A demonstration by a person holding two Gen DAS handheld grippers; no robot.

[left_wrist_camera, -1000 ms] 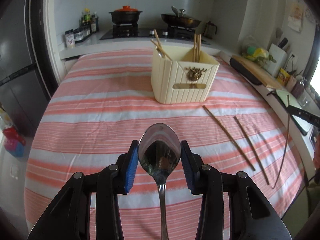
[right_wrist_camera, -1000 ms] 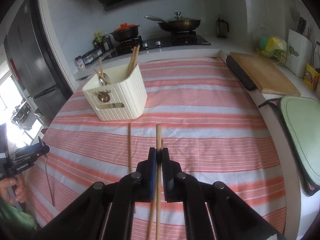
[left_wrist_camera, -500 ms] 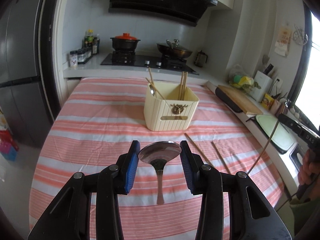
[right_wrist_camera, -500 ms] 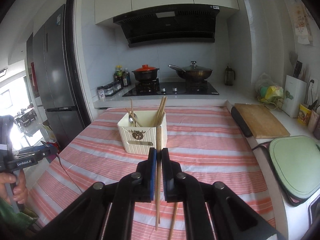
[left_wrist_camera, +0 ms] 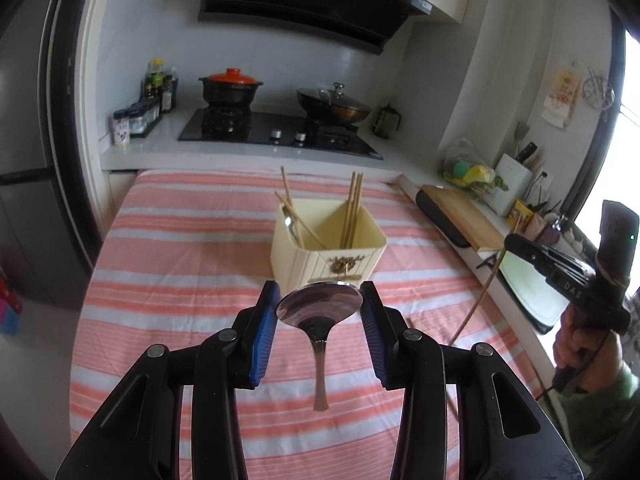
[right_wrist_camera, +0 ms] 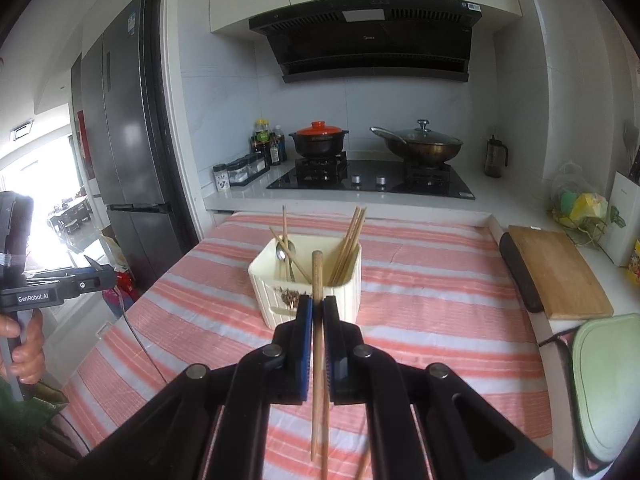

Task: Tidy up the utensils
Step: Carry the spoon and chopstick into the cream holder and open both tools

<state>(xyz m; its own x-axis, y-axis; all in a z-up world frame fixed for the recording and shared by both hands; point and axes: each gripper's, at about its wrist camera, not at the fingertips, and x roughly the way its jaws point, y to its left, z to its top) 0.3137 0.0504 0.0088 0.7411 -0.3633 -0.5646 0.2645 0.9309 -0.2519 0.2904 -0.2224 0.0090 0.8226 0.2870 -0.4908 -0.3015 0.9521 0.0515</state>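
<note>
Striped bench (left_wrist_camera: 168, 280) mostly bare around the cream holder (left_wrist_camera: 328, 248), which sits mid-bench with chopsticks and a spoon inside; cutting board (right_wrist_camera: 560, 272) along the right edge. Left gripper (left_wrist_camera: 320, 312) fingers part open, clamped on spoon (left_wrist_camera: 320, 312) by its bowl, handle hanging. Right gripper (right_wrist_camera: 318, 320) fingers nearly closed on chopsticks (right_wrist_camera: 317, 280), held above the bench near the holder.

left wrist: from left, tilted down over worktop (left_wrist_camera: 168, 280) | right wrist: from right, same heading | shared: utensil holder (left_wrist_camera: 328, 248) (right_wrist_camera: 308, 276), stove (left_wrist_camera: 280, 132) (right_wrist_camera: 372, 178)
</note>
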